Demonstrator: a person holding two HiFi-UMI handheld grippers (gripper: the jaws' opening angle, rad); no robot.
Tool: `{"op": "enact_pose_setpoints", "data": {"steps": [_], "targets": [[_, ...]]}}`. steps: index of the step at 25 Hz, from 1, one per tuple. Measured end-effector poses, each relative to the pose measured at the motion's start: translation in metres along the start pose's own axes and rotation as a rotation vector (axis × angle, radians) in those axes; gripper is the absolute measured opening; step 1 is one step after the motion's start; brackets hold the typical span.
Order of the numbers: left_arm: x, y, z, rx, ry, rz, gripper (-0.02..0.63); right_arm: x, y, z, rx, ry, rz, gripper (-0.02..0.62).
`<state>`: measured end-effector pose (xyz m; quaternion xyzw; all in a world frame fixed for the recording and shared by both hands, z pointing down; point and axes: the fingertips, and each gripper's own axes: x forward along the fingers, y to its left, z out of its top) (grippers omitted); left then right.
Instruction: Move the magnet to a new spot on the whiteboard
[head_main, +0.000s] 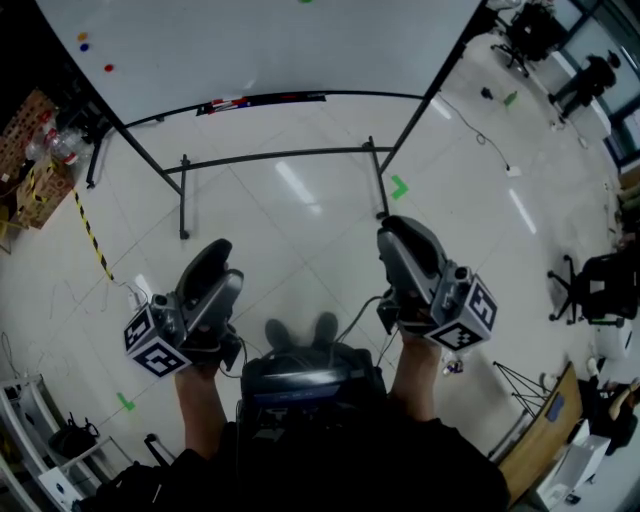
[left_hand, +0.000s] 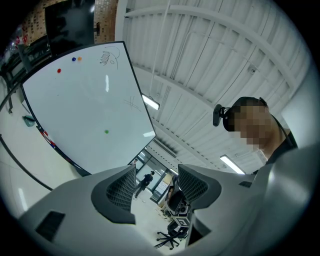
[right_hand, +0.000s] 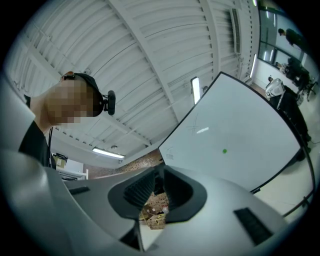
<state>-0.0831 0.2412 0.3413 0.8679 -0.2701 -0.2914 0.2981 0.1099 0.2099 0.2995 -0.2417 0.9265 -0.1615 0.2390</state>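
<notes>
Flanking the whiteboard (head_main: 270, 45) are cardboard boxes (head_main: 35, 165) and office chairs (head_main: 590, 285).

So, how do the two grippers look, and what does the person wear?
The left gripper and right gripper are grey, with rounded shells and dark ribbed pads. Each carries a white cube with black square markers. Thin dark cables leave them. The top is dark.

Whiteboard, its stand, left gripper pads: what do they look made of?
Whiteboard: smooth glossy white panel, maybe coated steel or melamine; bright glare streaks show on it. Stand: thin black tubes, probably painted metal. Pads on the left gripper: dark, matte, grid-textured, which looks like rubber or soft plastic.
</notes>
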Motion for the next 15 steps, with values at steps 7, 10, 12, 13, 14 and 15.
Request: {"op": "enact_pose_setpoints", "data": {"steps": [7, 10, 12, 13, 14, 15], "targets": [[0.003, -0.004, -0.004, 0.005, 0.001, 0.008, 0.252, -0.005, -0.001, 0.002, 0.007, -0.002, 0.012, 0.078], [0.006, -0.005, -0.006, 0.006, 0.004, 0.006, 0.252, -0.007, -0.003, 0.003, 0.008, -0.003, 0.013, 0.078], [0.007, -0.006, -0.01, 0.001, 0.007, 0.009, 0.252, -0.011, -0.004, 0.003, 0.012, 0.0, 0.01, 0.078], [0.007, -0.007, -0.013, -0.004, 0.008, 0.011, 0.252, -0.013, -0.004, 0.003, 0.016, 0.003, 0.008, 0.078], [0.007, -0.007, -0.015, -0.01, 0.009, 0.015, 0.252, -0.015, -0.004, 0.002, 0.021, 0.006, 0.004, 0.078], [0.006, -0.008, -0.018, -0.017, 0.009, 0.019, 0.252, -0.018, -0.004, 0.001, 0.026, 0.01, 0.0, 0.078]]}}
